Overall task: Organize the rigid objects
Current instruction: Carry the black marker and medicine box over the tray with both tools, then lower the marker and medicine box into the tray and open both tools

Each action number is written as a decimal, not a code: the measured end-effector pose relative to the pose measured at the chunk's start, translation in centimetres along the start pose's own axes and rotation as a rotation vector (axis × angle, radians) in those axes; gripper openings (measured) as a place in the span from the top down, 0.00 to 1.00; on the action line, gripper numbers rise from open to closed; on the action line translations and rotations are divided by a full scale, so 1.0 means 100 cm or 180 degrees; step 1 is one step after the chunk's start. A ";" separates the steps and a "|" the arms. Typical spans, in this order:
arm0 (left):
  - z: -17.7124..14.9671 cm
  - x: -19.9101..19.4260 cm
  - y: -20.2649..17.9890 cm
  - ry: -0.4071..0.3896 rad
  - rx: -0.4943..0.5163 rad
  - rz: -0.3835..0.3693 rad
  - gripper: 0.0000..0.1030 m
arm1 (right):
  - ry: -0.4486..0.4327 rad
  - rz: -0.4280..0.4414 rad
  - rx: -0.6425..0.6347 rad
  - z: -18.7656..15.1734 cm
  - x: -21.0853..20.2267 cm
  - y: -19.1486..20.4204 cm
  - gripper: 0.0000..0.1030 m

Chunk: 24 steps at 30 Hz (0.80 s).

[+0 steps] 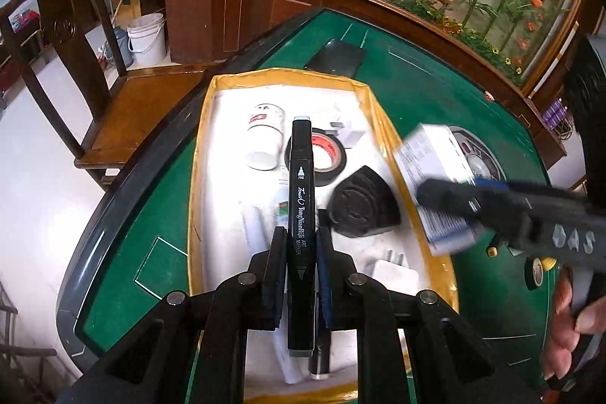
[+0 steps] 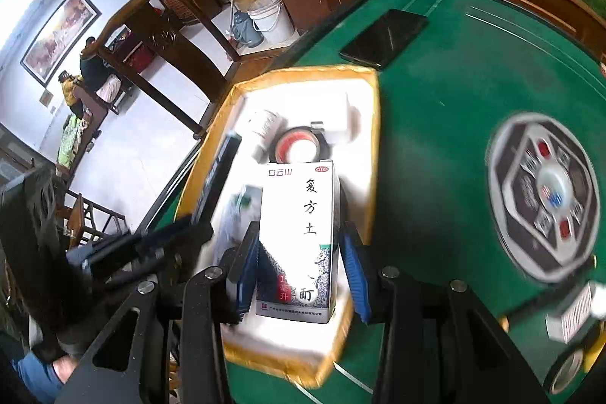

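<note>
My left gripper (image 1: 302, 233) is shut on a black art marker (image 1: 301, 207) and holds it above the white tray with a yellow rim (image 1: 197, 154). My right gripper (image 2: 301, 245) is shut on a white medicine box with Chinese print (image 2: 299, 237), over the tray's right side (image 2: 373, 146); the box shows blurred in the left wrist view (image 1: 431, 177). In the tray lie a white bottle (image 1: 265, 139), a roll of black tape (image 1: 322, 154), a black fan-shaped piece (image 1: 363, 203) and a white plug adapter (image 1: 390, 271).
The tray sits on a green mahjong table (image 1: 435, 93) with a round centre panel (image 2: 545, 199). A black phone (image 2: 384, 38) lies beyond the tray. A small tape roll (image 1: 534, 273) and a small box (image 2: 575, 313) lie to the right. A wooden chair (image 1: 75, 63) stands left.
</note>
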<state>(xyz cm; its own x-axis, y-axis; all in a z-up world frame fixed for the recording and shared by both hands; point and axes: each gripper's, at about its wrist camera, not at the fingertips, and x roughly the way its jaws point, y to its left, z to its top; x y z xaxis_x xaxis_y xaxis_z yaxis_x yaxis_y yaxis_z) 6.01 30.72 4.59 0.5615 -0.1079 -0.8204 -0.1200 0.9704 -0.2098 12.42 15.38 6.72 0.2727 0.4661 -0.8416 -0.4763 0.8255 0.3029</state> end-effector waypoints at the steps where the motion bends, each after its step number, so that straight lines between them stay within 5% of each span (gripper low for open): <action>1: 0.000 0.002 0.002 0.0004 0.0012 0.0020 0.86 | -0.0007 -0.0026 -0.0008 0.006 0.006 0.002 0.61; 11: -0.004 0.019 0.014 0.0048 0.0041 0.0095 0.86 | 0.0094 -0.0275 -0.0088 0.047 0.060 0.019 0.61; 24: -0.015 0.017 0.011 -0.0019 0.0187 0.0161 0.86 | 0.0279 -0.0438 -0.0243 0.051 0.099 0.032 0.63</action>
<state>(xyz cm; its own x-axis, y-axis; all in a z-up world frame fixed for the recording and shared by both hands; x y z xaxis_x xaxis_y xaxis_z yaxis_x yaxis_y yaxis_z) 5.63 31.28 2.13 0.5608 -0.0574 -0.8260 -0.1002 0.9856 -0.1365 17.83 24.28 1.59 0.2673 0.3182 -0.9095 -0.5024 0.8515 0.1502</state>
